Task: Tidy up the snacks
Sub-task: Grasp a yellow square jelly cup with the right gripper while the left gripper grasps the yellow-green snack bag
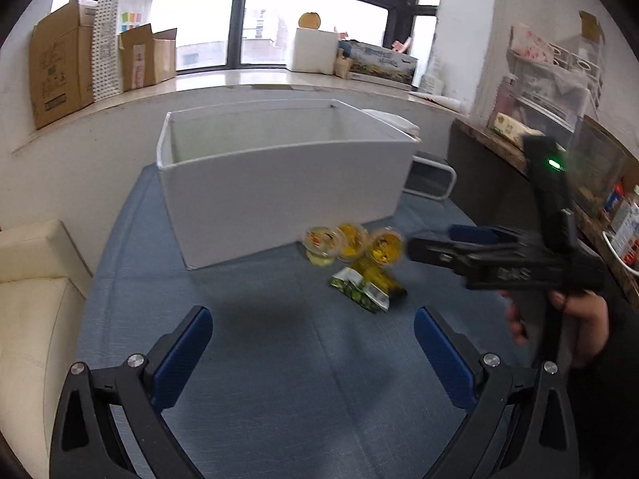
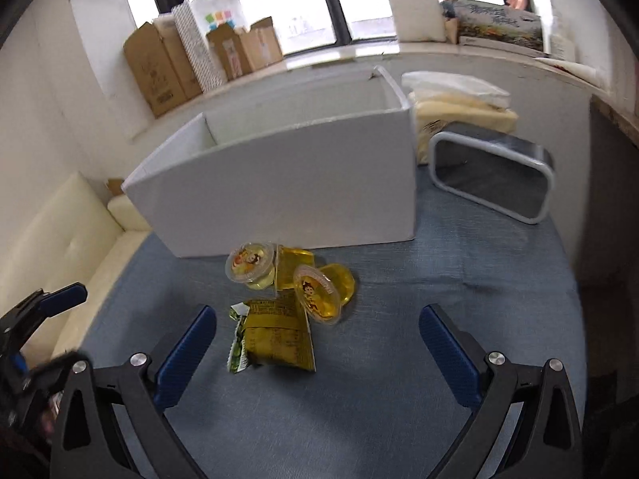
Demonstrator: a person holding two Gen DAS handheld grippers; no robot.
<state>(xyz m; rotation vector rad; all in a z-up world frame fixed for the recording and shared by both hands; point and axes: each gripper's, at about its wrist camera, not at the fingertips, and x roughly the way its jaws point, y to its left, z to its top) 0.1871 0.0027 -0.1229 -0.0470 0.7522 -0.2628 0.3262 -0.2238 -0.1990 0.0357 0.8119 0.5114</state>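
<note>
Both tongs hang above a counter covered in blue woven cloth (image 2: pixel 399 359), and both stand spread wide with nothing between their blue pads. The left tongs (image 1: pixel 313 343) are over bare cloth, well short of the snacks; the right tongs (image 2: pixel 318 343) are lower in towards the pile, with the olive-yellow foil snack packet (image 2: pixel 279 337) lying just ahead of the left pad. Half under that packet lies a smaller green-and-white printed sachet (image 2: pixel 238 343), poking out on its left side. Just behind them are the clear plastic jelly cups filled with yellow jelly: one with a cartoon lid (image 2: pixel 251 266) nearest the box, another tilted on its side (image 2: pixel 315 293) touching the packet, and more yellow tubs crowded between and beside them. The whole cluster sits close in front of a large white open-topped rectangular box (image 2: pixel 287 195), whose inside, as far as I can see, shows only pale walls. To the right of the box a grey bin with a white rounded frame (image 2: pixel 493 175) lies tipped on the cloth. From the left camera, a hand (image 1: pixel 567 319) grips the right tongs' black handle, blurred.
</note>
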